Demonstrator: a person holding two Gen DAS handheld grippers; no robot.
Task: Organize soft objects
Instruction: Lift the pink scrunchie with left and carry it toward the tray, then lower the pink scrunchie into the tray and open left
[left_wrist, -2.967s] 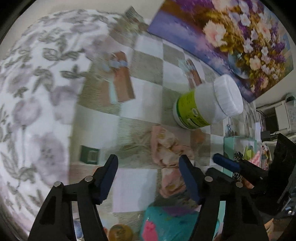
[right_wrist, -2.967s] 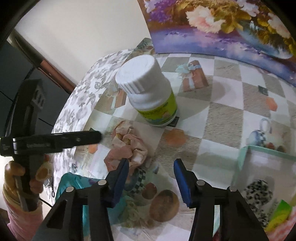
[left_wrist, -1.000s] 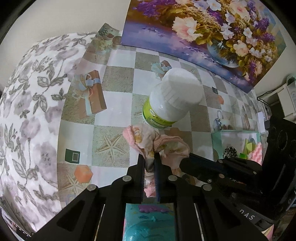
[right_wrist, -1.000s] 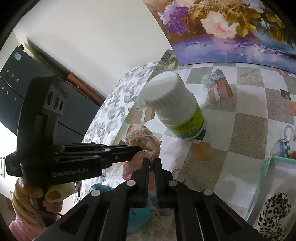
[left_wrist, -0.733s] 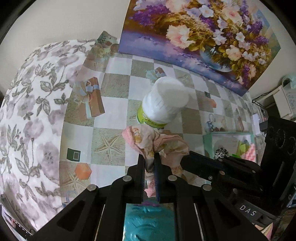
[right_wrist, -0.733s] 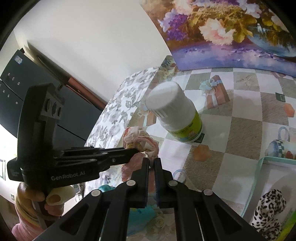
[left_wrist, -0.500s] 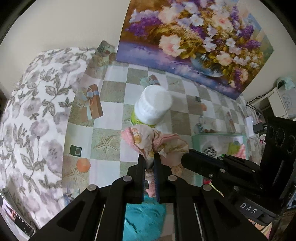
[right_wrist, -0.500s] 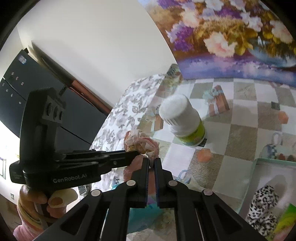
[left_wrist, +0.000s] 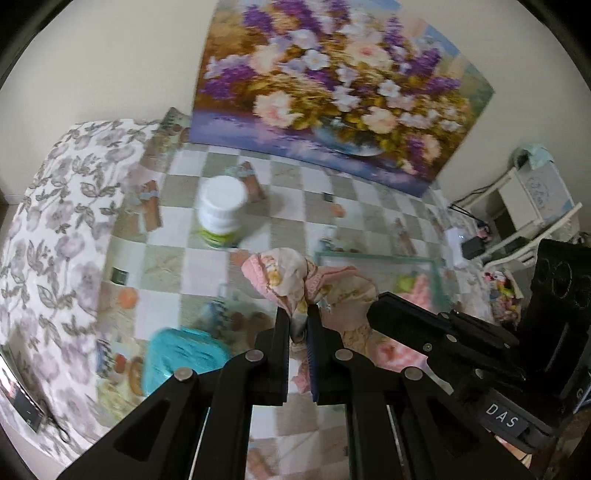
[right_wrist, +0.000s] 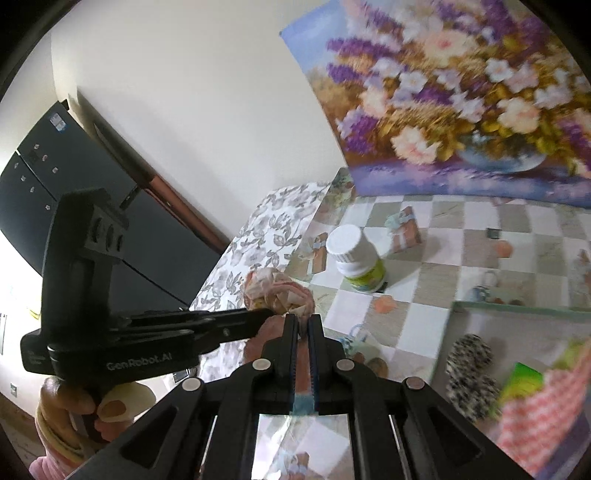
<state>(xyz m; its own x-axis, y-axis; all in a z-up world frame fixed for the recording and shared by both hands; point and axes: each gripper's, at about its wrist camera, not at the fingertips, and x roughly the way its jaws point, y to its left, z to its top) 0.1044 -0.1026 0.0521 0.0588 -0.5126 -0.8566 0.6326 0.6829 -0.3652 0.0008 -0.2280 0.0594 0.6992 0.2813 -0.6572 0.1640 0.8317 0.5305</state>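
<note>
Two claws, left claw (left_wrist: 298, 314) and right claw (right_wrist: 303, 325), both clamped on one pink cloth (left_wrist: 284, 280), one white bottle (left_wrist: 221, 210) at eleven o'clock.

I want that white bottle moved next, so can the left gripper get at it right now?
Probably not: the left gripper is shut on the pink floral cloth, shared with the right gripper. The white bottle stands unobstructed.

- The bottle (left_wrist: 221, 212), upper middle of the left view, is smeared; its label is unreadable.
- The teal item (left_wrist: 181, 358) at lower left is blurred.
- The box (right_wrist: 517, 369) runs off the right view's right edge, contents blurred.
</note>
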